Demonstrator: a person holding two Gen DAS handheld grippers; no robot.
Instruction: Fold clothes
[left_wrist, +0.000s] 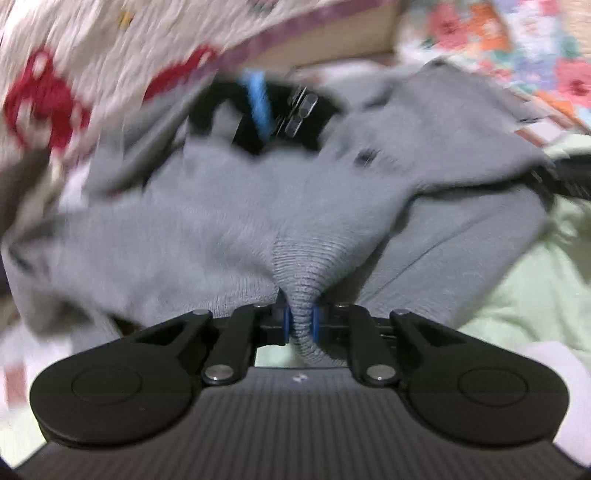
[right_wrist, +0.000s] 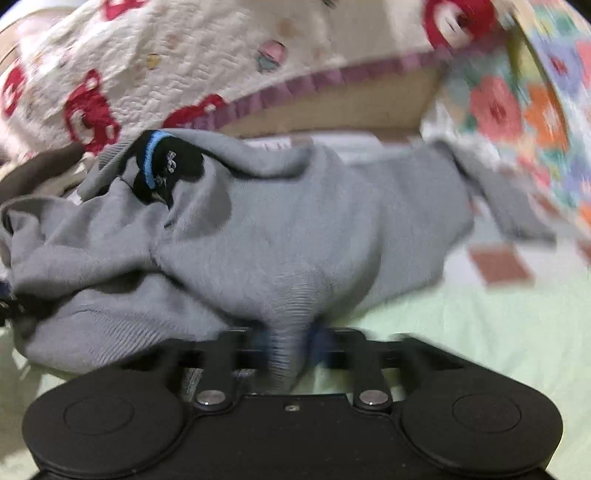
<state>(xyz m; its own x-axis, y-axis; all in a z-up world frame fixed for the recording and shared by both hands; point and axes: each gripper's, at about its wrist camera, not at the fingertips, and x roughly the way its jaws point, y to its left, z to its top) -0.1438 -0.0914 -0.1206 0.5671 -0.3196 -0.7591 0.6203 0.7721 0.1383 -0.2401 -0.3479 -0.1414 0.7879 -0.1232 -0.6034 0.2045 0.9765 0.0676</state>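
A grey knit sweater lies bunched on a light green sheet. My left gripper is shut on a pinch of its ribbed hem between the blue pads. Across the sweater in the left wrist view, the other gripper shows as a blurred black and blue shape. In the right wrist view the sweater spreads wide, and my right gripper is shut on another ribbed fold of it. The left gripper's black and blue head pokes out of the cloth at the far left. Both views are motion-blurred.
A white quilt with red bear prints is heaped behind the sweater. A floral cover rises at the right. A wooden board runs along the back. Brown cloth lies at the far left. Green sheet shows at the right.
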